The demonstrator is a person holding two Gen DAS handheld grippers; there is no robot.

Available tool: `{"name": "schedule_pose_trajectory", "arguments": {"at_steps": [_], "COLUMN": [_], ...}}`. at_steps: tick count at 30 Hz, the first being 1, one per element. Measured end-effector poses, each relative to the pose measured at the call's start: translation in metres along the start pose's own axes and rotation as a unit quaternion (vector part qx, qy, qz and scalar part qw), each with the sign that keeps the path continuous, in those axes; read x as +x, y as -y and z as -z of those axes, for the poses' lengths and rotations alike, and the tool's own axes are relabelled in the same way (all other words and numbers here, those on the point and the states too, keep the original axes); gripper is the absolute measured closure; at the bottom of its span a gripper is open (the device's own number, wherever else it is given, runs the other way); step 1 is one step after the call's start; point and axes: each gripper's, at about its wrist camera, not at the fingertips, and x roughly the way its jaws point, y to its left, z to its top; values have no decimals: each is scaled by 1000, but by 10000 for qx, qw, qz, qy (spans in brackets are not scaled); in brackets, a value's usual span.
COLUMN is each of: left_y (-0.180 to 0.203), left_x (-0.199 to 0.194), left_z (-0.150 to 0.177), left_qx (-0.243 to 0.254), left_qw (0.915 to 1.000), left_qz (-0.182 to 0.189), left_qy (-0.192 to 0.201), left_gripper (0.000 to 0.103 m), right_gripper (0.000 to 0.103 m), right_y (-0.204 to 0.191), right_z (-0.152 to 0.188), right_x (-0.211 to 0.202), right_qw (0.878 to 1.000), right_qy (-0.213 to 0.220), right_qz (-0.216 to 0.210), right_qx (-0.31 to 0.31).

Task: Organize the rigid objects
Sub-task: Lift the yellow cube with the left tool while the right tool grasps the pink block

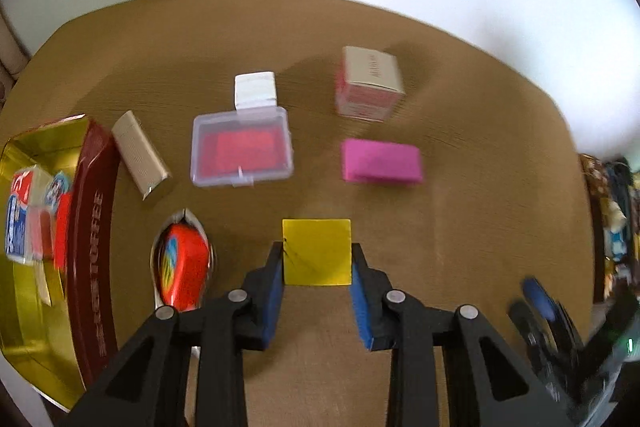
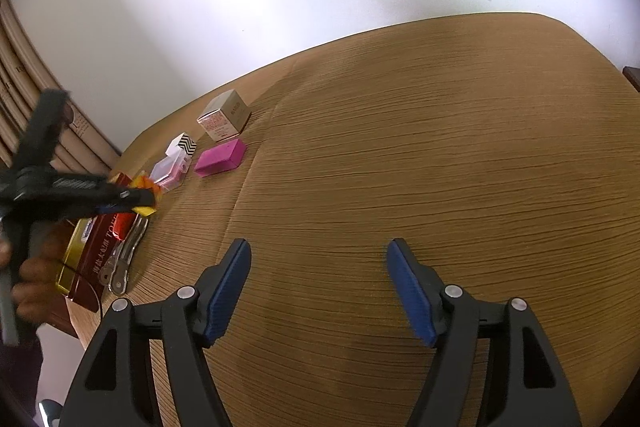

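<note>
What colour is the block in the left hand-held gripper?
Yellow block, seen best in the left wrist view.

Both grippers shared one build: black plastic linkage arms with triangular cut-outs, joined by round silver pivot screws. The left gripper [image 1: 317, 263] carried blue pads [image 1: 273, 301] on the inner faces of its fingers. The right gripper [image 2: 319, 267] had blue pads [image 2: 412, 295] with a fine ribbed texture. The left one, seen from the right wrist view, had a black handle.
</note>
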Motion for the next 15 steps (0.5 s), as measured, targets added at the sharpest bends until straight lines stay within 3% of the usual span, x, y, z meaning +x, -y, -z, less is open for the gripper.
{"name": "schedule_pose_trajectory", "arguments": {"at_steps": [2, 4, 7, 10, 14, 15], "left_y": [2, 5, 16, 23, 19, 16], "left_x": [-15, -30, -42, -55, -67, -72], "left_z": [16, 34, 51, 74, 94, 102], "left_qx": [74, 231, 486, 731, 897, 879], "left_qw": [9997, 9991, 9976, 9956, 9936, 9937], "left_qz": [152, 33, 137, 238, 235, 232], "left_qy": [158, 364, 468, 529, 640, 656], "left_gripper": [73, 73, 73, 73, 73, 73], "right_gripper": [34, 34, 34, 34, 36, 43], "right_y": [-6, -18, -48, -88, -117, -124], "right_z": [-3, -10, -30, -50, -79, -86], "right_x": [3, 10, 18, 33, 67, 80], "right_qw": [9998, 9985, 9904, 9661, 9343, 9236], "right_qy": [-74, -219, -258, -268, -709, -917], "right_qz": [-113, -272, -724, -776, -895, -885], "right_qx": [-142, -423, -1150, -2446, -3377, -3615]}}
